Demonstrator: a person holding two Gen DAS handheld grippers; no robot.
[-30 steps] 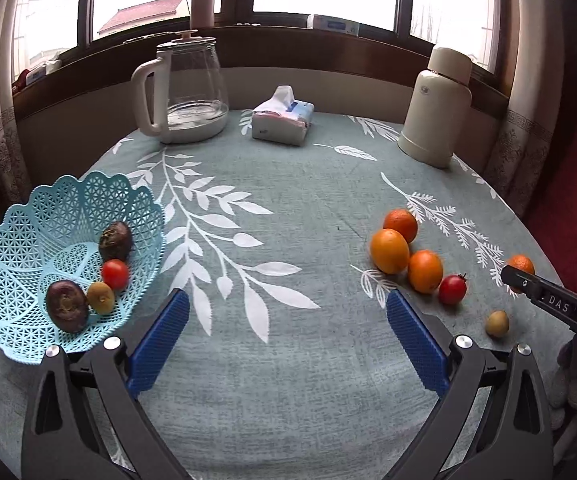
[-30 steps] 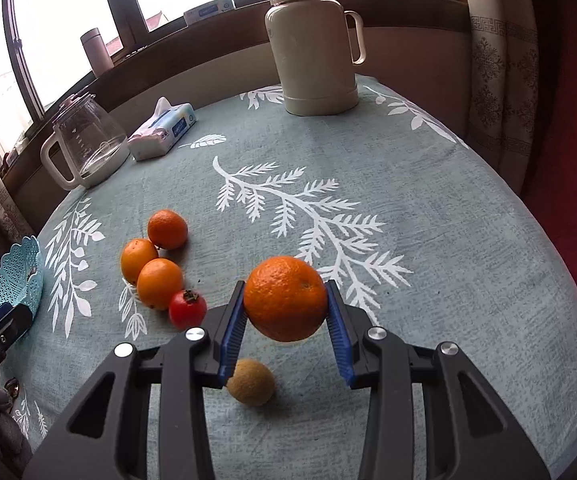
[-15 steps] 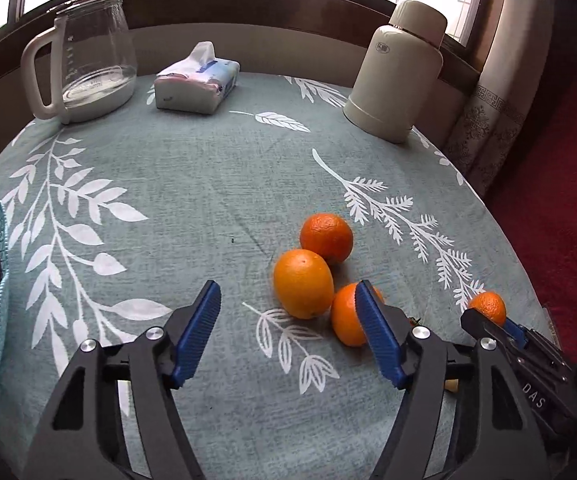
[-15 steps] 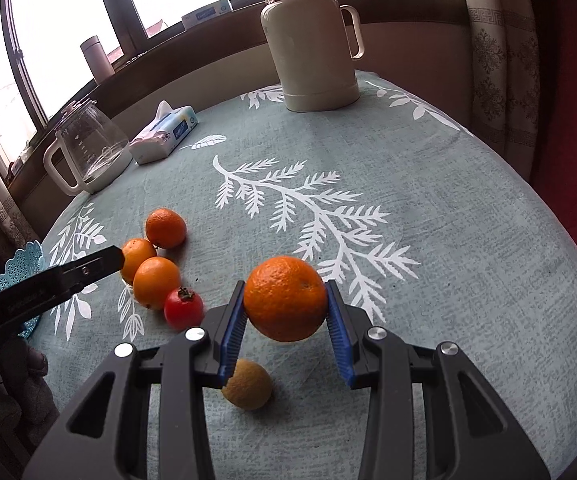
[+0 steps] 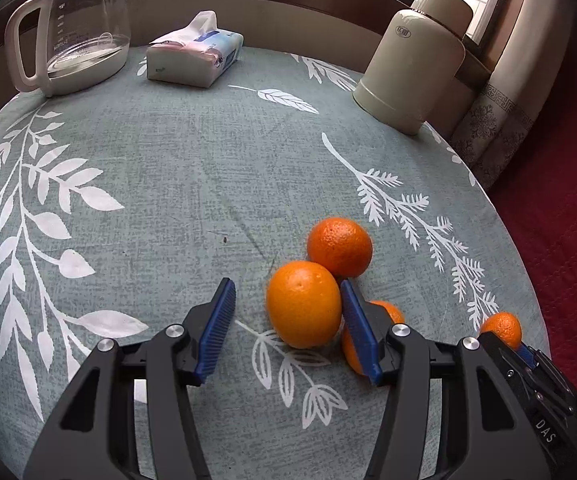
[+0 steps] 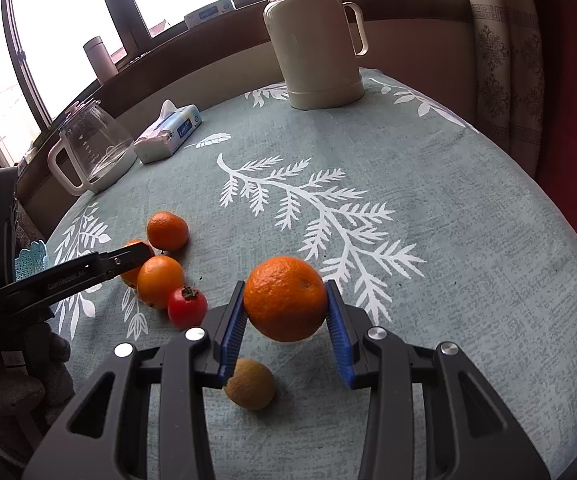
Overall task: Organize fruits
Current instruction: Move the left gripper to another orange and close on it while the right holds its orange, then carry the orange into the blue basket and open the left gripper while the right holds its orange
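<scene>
Left side first. The blue basket shows only as a sliver at the far left of the right wrist view, well apart from the loose fruit; a second ago it filled the left camera's foreground, so the left gripper has swung across the table to the cluster. Its jaws stand released, straddling the front orange — the right pad appears to touch the fruit, the left pad is clear of it. A second orange sits just behind, touching the first; a third orange is partly hidden behind the right finger. Judgement: a grasp is being lined up, not yet made, and the neighbours are close enough to be nudged.

Centre: a small red fruit and a brownish kiwi lie on the cloth, untouched.

Right: the right gripper is clenched on a large orange, held clear of the table — unchanged over the last second, apparently awaiting its turn at the basket.
</scene>
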